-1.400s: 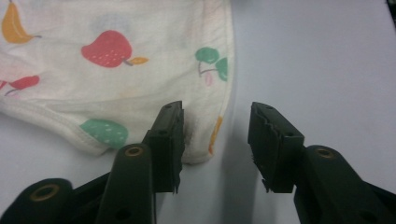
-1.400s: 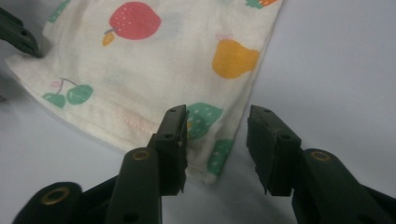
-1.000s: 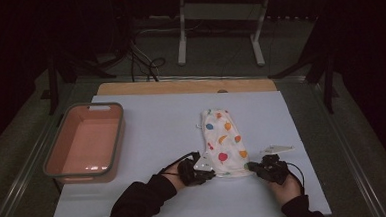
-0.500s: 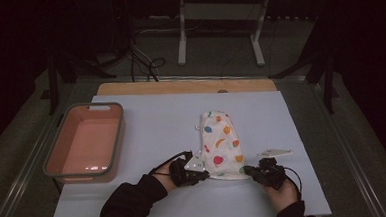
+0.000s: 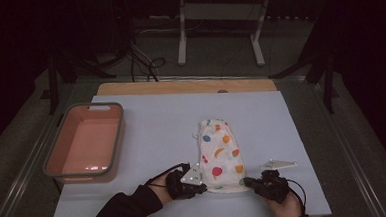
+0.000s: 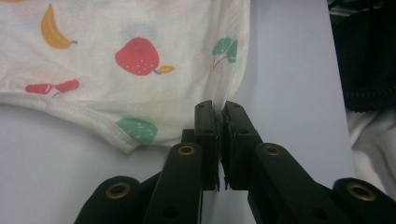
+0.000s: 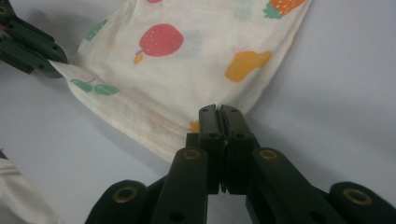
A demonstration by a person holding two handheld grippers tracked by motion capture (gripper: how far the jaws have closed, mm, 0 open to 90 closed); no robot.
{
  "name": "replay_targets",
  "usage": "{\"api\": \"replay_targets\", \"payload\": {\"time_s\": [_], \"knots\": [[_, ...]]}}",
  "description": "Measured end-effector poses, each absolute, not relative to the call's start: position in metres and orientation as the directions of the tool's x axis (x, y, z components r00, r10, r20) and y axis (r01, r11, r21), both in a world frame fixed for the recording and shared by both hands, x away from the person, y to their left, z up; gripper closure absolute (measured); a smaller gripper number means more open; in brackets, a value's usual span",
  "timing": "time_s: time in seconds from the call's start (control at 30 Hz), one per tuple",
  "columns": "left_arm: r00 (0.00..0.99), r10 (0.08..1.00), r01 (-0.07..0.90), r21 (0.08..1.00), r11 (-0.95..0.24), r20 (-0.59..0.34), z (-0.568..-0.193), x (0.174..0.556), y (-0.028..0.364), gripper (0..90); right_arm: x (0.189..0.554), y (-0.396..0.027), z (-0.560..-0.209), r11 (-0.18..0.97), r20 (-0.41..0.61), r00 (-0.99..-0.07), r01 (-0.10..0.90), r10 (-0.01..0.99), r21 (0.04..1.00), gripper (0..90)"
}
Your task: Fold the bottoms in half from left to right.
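Note:
A white cloth printed with coloured fruit (image 5: 221,154) lies on the pale blue table top, its near hem toward me. My left gripper (image 5: 201,187) is shut on the hem's left corner; in the left gripper view the cloth (image 6: 116,60) is pinched between the jaws of that gripper (image 6: 220,112). My right gripper (image 5: 247,182) is shut on the hem's right corner; in the right gripper view the cloth (image 7: 187,70) runs into the closed jaws of this gripper (image 7: 219,114). There the left gripper (image 7: 28,44) shows at the upper left, holding the other corner.
A pink bin with a grey rim (image 5: 85,141) stands at the table's left side. A wooden strip (image 5: 185,86) runs along the far edge. A metal stand (image 5: 216,17) rises on the floor behind the table. Dark sleeves come in from the bottom.
Both grippers have drawn back toward the near edge, pulling the cloth's hem with them. The cloth now lies a little nearer to me.

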State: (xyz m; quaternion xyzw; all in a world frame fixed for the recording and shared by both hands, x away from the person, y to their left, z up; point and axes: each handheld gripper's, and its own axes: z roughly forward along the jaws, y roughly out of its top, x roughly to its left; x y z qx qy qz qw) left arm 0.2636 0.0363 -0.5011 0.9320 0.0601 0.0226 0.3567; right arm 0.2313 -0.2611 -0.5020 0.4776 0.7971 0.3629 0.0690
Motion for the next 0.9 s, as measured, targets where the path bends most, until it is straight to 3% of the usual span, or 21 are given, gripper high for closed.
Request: {"api": "replay_targets", "payload": {"time_s": [0.33, 0.43, 0.57, 0.63, 0.77, 0.9], "knots": [[0.995, 0.092, 0.091, 0.669, -0.738, -0.035, -0.507, 0.251, 0.037, 84.5, 0.215, -0.261, -0.505, 0.285, 0.252, -0.536, 0.724, 0.806, 0.628, 86.5], [0.995, 0.064, 0.099, 0.667, -0.739, -0.076, -0.509, 0.249, 0.036, 80.4, 0.214, -0.262, -0.504, 0.279, 0.253, -0.533, 0.723, 0.807, 0.632, 80.7], [0.994, 0.035, 0.093, 0.668, -0.738, -0.100, -0.508, 0.247, 0.036, 70.8, 0.214, -0.261, -0.501, 0.271, 0.252, -0.546, 0.701, 0.799, 0.660, 65.7], [0.994, 0.026, 0.092, 0.672, -0.735, -0.107, -0.507, 0.248, 0.036, 65.4, 0.215, -0.261, -0.500, 0.262, 0.264, -0.552, 0.695, 0.791, 0.670, 53.7], [0.993, 0.070, 0.117, 0.688, -0.716, -0.096, -0.503, 0.250, 0.038, 42.1, 0.218, -0.261, -0.497, 0.250, 0.271, -0.562, 0.680, 0.782, 0.689, 32.1], [0.991, 0.097, 0.136, 0.705, -0.696, -0.095, -0.499, 0.254, 0.041, 28.9, 0.220, -0.262, -0.494, 0.250, 0.275, -0.583, 0.662, 0.765, 0.706, 23.6]]}}
